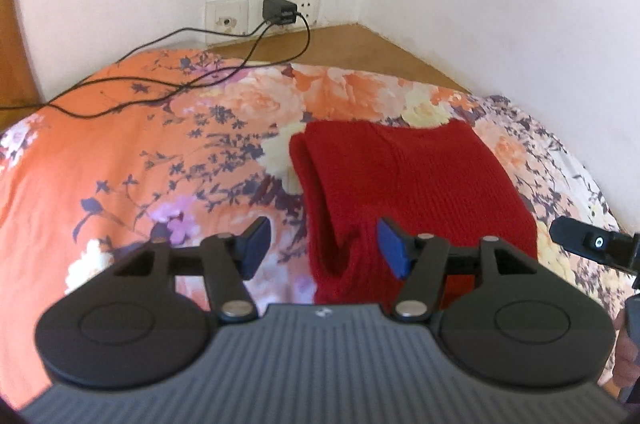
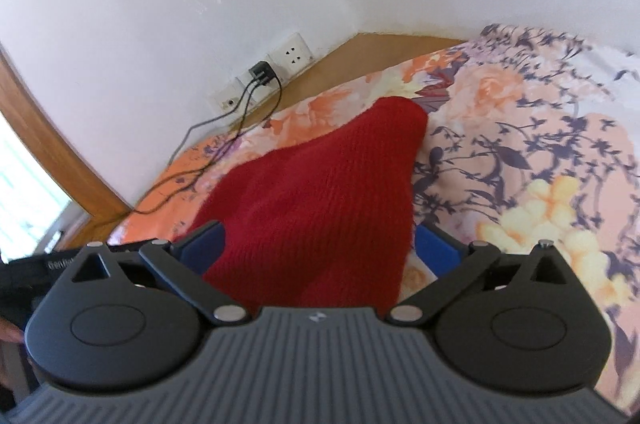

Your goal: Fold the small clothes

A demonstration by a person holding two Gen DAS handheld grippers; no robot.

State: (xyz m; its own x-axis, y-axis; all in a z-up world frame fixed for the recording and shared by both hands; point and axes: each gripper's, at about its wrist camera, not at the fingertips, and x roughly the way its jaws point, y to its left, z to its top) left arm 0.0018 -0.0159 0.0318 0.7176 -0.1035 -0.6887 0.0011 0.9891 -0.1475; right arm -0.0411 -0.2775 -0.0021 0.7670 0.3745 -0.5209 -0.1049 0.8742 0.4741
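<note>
red knitted garment (image 1: 404, 184) lying doubled over on the floral bedspread (image 1: 120, 164), its layered edge facing the left gripper (image 1: 324, 244); both that and the right gripper (image 2: 316, 248) are spread wide, grasping nothing, so folding seems largely done, perhaps one tidy-up left.

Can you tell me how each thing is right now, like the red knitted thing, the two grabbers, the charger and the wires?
red knit garment: folded over, lying on the floral bedspread.
left gripper: open, holding nothing, over the garment's near left edge.
right gripper: open wide, garment between its fingers, not clamped.
black charger: plugged into the wall socket.
black cables: loose, trailing across the bedspread.
</note>
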